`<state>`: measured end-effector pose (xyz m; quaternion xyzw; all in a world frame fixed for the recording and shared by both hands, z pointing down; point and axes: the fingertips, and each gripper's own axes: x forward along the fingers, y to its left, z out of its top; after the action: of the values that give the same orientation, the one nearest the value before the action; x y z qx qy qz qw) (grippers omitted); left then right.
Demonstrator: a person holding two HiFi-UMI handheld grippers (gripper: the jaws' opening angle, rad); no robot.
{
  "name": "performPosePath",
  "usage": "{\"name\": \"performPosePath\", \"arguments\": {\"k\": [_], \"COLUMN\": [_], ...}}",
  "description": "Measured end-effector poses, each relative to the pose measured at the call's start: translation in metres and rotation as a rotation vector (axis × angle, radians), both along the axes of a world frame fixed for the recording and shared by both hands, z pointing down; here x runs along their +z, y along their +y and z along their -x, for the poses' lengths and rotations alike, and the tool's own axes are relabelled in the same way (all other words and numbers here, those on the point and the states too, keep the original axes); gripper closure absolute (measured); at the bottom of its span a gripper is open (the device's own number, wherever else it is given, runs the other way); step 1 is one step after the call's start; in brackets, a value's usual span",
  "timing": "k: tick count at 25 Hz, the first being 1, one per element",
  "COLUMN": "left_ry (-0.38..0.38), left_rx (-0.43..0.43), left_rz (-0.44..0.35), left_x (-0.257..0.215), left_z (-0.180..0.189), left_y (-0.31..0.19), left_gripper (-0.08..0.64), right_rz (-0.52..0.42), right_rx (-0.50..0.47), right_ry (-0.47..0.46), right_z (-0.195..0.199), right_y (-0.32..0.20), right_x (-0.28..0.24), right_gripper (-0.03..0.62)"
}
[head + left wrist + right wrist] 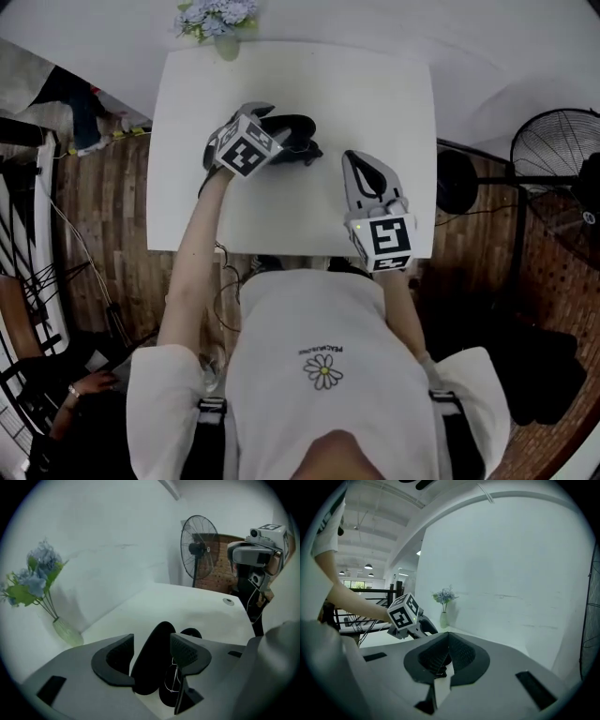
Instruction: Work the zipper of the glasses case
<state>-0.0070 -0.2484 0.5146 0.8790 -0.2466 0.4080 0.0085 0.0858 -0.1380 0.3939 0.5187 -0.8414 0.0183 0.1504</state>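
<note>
The left gripper [152, 651] had its two jaws standing apart, and the black glasses case [149, 667] sat in the gap between them. The case was unzipped, with its lid raised up between the dark ribbed pads [186, 652]. Whether either pad pressed on the lid could not be made out. Inside the lower half of the case lay a pair of thin wire-framed glasses [172, 681].

The right gripper [447, 638] had its jaws closed together, with no object visibly between them. It hovered over the near right part of the white table [375, 94], well apart from the case.

From the head view, the case rested on the table left of centre, toward the far side. The left gripper reached it from the near left, its marker cube [246, 145] tilted above a bare forearm [192, 253]. The right gripper's marker cube [391, 237] sat near the table's near edge, jaws pointing away from the person.

A pale vase of blue flowers [217, 19] stood at the far edge of the table, left of centre. A standing fan [553, 150] stood to the right, on a wooden floor [112, 216]. A white backdrop curved up behind the table. The person wore a white T-shirt [323, 412] printed with a small daisy.
</note>
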Motion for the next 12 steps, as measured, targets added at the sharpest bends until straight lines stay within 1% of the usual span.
{"name": "performPosePath", "arguments": {"k": [2, 4, 7, 10, 12], "left_ry": [-0.004, 0.012, 0.061, 0.080, 0.075], "left_rx": [0.064, 0.119, 0.152, 0.187, 0.205], "left_rz": [0.049, 0.117, 0.206, 0.245, 0.275], "left_x": [0.009, 0.015, 0.016, 0.016, 0.017], "left_z": [-0.004, -0.008, -0.011, -0.014, -0.015], "left_y": [0.001, 0.003, 0.001, -0.001, 0.000], "left_gripper": [0.291, 0.259, 0.237, 0.219, 0.218], "right_rz": [0.013, 0.026, 0.049, 0.073, 0.083], "right_rx": [0.002, 0.002, 0.005, 0.009, 0.010], "right_ry": [0.006, 0.012, 0.021, 0.027, 0.032], "right_z": [-0.001, -0.003, -0.004, -0.006, -0.007], "right_y": [0.000, 0.001, 0.005, 0.009, 0.012], "right_x": [0.004, 0.008, 0.015, 0.020, 0.022], "right_gripper": [0.584, 0.584, 0.584, 0.584, 0.584]}}
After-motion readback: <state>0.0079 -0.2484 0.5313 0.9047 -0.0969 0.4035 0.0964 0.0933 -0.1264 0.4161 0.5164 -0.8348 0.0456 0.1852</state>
